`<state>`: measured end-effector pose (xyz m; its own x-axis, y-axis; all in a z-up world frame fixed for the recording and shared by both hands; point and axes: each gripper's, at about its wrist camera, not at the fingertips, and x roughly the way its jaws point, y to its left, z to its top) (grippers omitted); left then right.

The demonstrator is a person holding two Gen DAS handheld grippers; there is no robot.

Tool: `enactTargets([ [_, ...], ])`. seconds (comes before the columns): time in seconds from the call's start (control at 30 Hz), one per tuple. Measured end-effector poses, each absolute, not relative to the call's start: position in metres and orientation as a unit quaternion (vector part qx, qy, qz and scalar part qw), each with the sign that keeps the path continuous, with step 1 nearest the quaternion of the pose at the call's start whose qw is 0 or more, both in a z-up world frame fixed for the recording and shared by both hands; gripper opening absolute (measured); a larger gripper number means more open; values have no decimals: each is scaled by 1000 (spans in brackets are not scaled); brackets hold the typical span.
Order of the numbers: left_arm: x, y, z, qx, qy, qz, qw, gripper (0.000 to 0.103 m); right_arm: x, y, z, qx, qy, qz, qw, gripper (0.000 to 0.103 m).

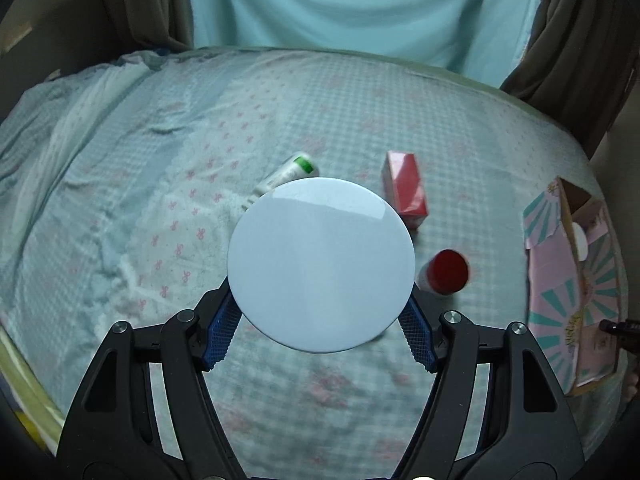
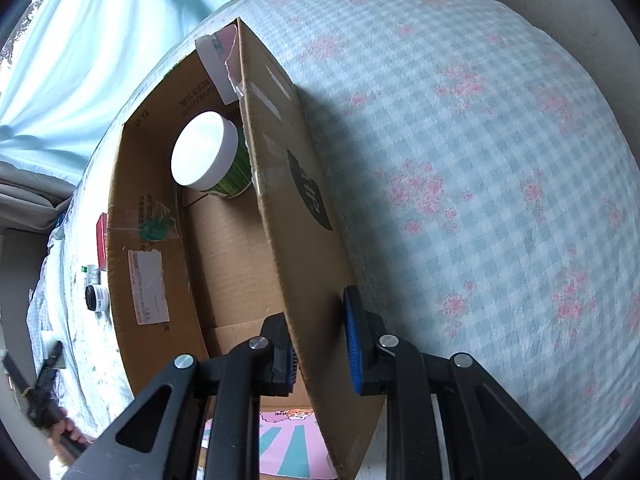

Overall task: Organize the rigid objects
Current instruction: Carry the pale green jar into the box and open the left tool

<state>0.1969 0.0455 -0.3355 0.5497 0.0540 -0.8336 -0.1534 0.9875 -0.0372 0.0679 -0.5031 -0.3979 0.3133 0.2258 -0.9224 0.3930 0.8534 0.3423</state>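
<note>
My left gripper [image 1: 320, 336] is shut on a round white-lidded container [image 1: 320, 264] and holds it above the bed. Beyond it lie a white tube with a green cap [image 1: 286, 176], a pink carton [image 1: 406, 188] and a red-capped bottle [image 1: 446, 272]. The cardboard box [image 1: 576, 280] with pink and teal print lies at the right. My right gripper [image 2: 320, 344] straddles the box's right wall [image 2: 292, 184], one pad on each side with a small gap to the outer pad. Inside the box stands a white-lidded green jar [image 2: 210, 152].
A checked sheet with pink flowers [image 2: 480, 160] covers the bed. Curtains [image 1: 360, 4] hang behind it. In the right wrist view a red carton [image 2: 102, 240], a small tube [image 2: 92, 274] and a black-capped jar [image 2: 96, 298] lie left of the box.
</note>
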Motion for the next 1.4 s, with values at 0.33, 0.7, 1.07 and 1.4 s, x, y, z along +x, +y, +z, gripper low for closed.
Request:
enactTargets([
  [0.33, 223, -108, -274, -59, 459, -30, 886, 68, 78, -504, -400, 235, 607, -16, 759, 19],
  [0.7, 253, -274, -333, -9, 521, -139, 842, 68, 79, -509, -402, 231, 614, 6, 755, 20],
  [1.07, 272, -335, -418, 43, 574, -160, 802, 68, 81, -501, -403, 212, 617, 19, 757, 20],
  [1.4, 274, -332, -413, 32, 568, -172, 804, 101, 82, -497, -403, 205, 617, 23, 760, 20],
])
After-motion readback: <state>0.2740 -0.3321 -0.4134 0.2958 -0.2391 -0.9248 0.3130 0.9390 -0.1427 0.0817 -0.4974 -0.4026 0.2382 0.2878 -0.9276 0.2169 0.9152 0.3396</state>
